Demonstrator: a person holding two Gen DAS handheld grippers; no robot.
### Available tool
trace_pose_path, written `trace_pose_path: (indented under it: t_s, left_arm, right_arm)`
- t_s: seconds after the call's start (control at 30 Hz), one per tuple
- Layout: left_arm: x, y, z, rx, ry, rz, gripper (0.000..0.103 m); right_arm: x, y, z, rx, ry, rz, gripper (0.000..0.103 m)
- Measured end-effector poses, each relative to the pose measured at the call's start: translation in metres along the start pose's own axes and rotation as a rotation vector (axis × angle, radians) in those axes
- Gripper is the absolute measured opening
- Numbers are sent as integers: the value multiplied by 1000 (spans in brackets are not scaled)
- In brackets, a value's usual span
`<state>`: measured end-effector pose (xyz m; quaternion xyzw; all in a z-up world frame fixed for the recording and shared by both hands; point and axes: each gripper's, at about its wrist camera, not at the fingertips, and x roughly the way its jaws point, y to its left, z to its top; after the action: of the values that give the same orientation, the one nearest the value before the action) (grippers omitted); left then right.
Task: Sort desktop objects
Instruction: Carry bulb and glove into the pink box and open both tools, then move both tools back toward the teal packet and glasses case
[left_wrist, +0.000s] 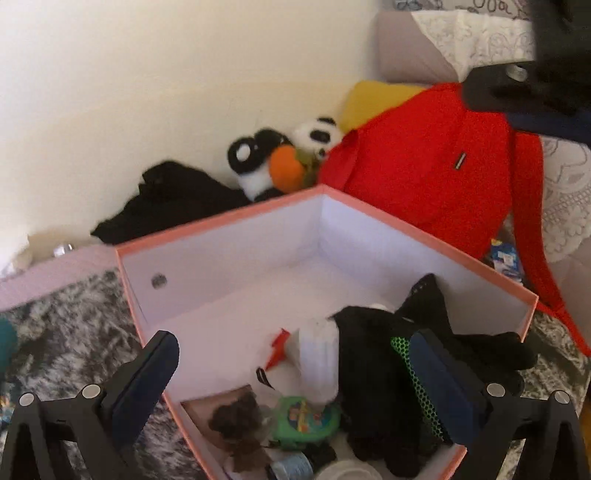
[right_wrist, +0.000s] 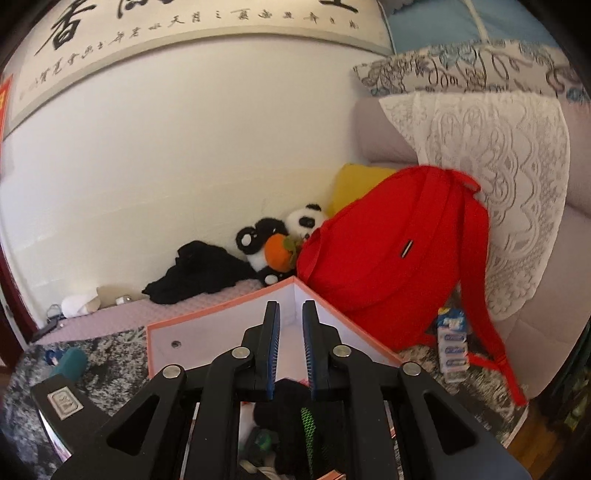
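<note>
A box (left_wrist: 236, 218) with a salmon-pink outside and white inside fills the middle of the left wrist view. At upper right sits a bright red backpack (left_wrist: 424, 166), with a yellow cushion (left_wrist: 369, 99) behind it. Left of the backpack lies a black-and-white panda toy (left_wrist: 317, 136) with an orange ball. The rug (left_wrist: 70, 343) at lower left is mottled grey and black. White lace cloth (right_wrist: 498, 184) with floral openwork hangs at the right of the right wrist view.

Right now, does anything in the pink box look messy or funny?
Yes. The black glove flops over the pink box rim at the right instead of lying inside, and everything is heaped in the near corner.
</note>
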<state>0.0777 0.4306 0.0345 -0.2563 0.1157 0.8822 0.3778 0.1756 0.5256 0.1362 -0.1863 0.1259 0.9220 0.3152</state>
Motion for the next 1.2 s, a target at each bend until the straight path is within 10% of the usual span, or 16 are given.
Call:
trace_pose_path:
  t_s: [0.1,0.7,1.2]
  left_arm:
    - [-2,2,0,8,10,5,103]
    - [-65,108,-51,22,58,216,103]
    - [-34,307,-158,-307,245,453,103]
  right_arm:
    - [-7,-5,2,46,-34,1,58]
    - [-20,92,-9,-68,-25,114,63]
    - [12,240,-79,-208,106,346,98]
